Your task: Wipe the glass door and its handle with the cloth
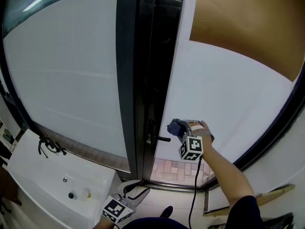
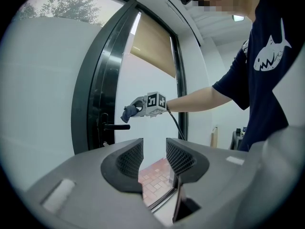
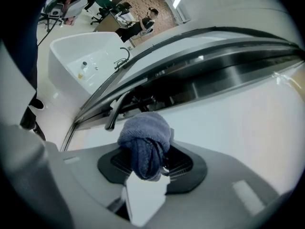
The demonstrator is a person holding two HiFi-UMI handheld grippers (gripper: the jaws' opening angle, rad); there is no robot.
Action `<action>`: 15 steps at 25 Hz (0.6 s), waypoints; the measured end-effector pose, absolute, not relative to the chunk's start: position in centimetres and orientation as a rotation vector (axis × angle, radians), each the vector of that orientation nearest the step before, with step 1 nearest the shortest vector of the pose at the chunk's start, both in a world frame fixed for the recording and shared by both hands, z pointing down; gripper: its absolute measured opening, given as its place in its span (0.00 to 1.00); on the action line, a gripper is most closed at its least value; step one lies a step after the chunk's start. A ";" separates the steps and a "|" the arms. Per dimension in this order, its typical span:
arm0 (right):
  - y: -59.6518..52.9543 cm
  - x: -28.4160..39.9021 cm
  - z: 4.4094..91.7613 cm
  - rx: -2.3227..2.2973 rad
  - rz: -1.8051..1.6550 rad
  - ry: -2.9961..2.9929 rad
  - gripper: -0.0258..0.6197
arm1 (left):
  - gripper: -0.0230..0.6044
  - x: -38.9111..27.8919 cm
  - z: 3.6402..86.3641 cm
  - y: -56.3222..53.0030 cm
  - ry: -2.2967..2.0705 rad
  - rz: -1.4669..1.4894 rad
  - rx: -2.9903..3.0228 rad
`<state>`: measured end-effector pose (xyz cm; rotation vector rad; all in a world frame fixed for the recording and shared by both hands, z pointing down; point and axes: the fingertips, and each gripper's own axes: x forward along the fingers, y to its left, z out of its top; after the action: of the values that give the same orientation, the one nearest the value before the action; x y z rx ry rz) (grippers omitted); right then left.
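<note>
While the left gripper [image 1: 137, 192] hangs at 6 o'clock, jaws apart on nothing, the black handle [image 1: 159, 138] sits mid-frame. At the handle's 1 o'clock, the right gripper [image 1: 187, 129] clamps the bunched blue cloth [image 1: 175, 126] close to the glass door [image 1: 228, 94]; contact unclear.

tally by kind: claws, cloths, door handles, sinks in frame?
claws: 2, left claw open, right claw shut on the cloth
cloth: 1
handle: 1
sink: 1
total: 5
</note>
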<state>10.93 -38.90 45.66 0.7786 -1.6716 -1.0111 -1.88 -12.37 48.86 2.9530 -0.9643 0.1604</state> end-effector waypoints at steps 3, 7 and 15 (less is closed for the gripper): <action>-38.2 14.6 45.8 0.824 -0.977 -1.648 0.29 | 0.27 -1.2 48.8 -12.6 -0.934 0.158 2.967; -37.3 19.9 45.7 0.905 -0.907 -1.620 0.29 | 0.27 -0.4 48.6 -12.6 -0.892 0.158 2.985; -36.0 27.4 45.1 1.041 -0.797 -1.568 0.29 | 0.27 0.4 48.5 -12.4 -0.845 0.163 3.001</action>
<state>27.38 -35.97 45.09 1.0414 -1.5684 -0.7969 0.42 -12.37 48.46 3.0007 -0.8448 0.1627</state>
